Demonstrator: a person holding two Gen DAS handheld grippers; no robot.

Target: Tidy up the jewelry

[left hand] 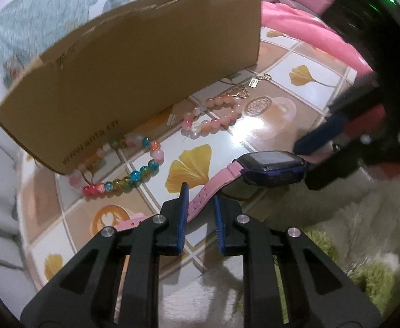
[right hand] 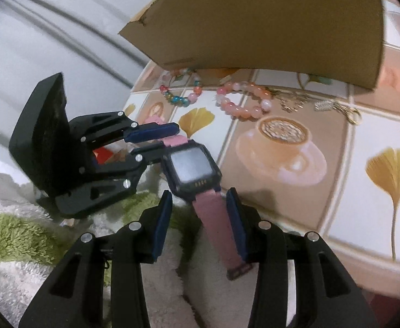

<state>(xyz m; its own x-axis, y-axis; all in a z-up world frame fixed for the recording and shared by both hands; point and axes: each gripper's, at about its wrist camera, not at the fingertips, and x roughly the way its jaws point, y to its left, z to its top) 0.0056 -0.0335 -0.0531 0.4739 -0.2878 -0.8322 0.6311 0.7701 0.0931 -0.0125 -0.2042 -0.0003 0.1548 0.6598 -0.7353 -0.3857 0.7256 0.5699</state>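
Both claws meet at one pink-strapped watch (right hand: pixel 191 168) held off the table edge. Left gripper (left hand: pixel 200 195) points forward and slightly down over the table rim, its blue pads (left hand: pixel 183 213) on either side of one strap; from the right wrist view its fingers look clenched on that strap just behind the watch face. Right gripper (right hand: pixel 198 199) comes in from the opposite side, level with the other strap, which runs between its parted pads (right hand: pixel 235 218) and lies against the right-hand one; whether it is pinched I cannot tell.

Just beyond the left claw's tips lies the tiled table (left hand: pixel 254 136) with leaf and coffee-cup prints. Ahead and to the left sits a multicoloured bead bracelet (left hand: pixel 134 175); farther ahead, a pink bead bracelet (left hand: pixel 213 116), then small gold chains with a tag (left hand: pixel 253 82). Farthest stands a tilted cardboard box (left hand: pixel 145 82), its lower edge over the coloured beads
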